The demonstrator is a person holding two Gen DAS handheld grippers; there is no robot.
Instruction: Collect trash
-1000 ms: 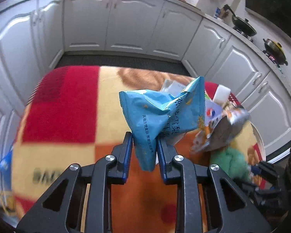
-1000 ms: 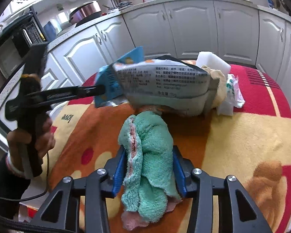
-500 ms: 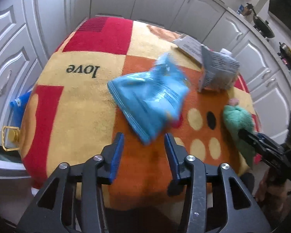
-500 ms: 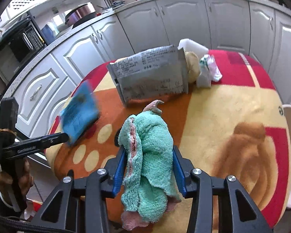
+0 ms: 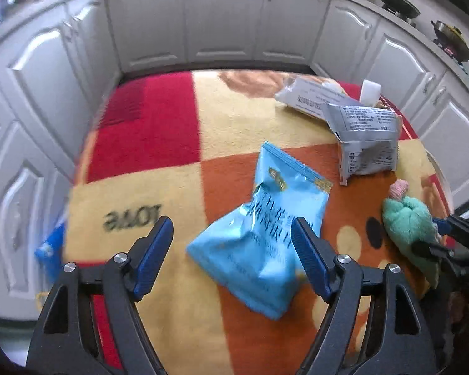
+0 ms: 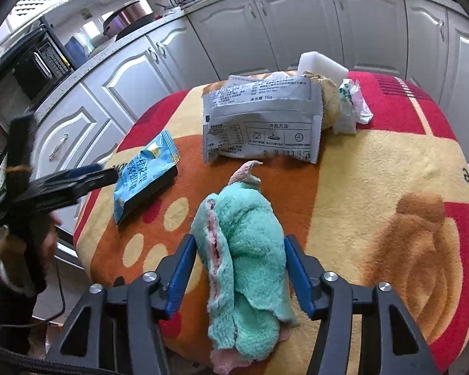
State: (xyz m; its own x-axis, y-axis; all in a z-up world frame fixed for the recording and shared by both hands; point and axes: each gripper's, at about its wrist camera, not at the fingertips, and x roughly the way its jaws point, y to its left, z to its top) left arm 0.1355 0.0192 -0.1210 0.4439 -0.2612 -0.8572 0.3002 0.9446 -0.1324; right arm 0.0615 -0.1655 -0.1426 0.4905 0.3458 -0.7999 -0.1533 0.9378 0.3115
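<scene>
Dropped since earlier, blue packet [image 5: 262, 234] lies on patterned blanket [image 5: 147, 131], seemingly flat.

Blue packet [image 5: 262, 237] between parted tongs [image 5: 233, 250]

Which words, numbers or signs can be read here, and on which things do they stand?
"LOVE", seen upside down: on the blanket.
"15g", with a heading of Chinese characters over three small pictograms: on the grey packet; its fine print is too small to read.
Large Chinese characters: on the blue packet, too blurred to read.
</scene>
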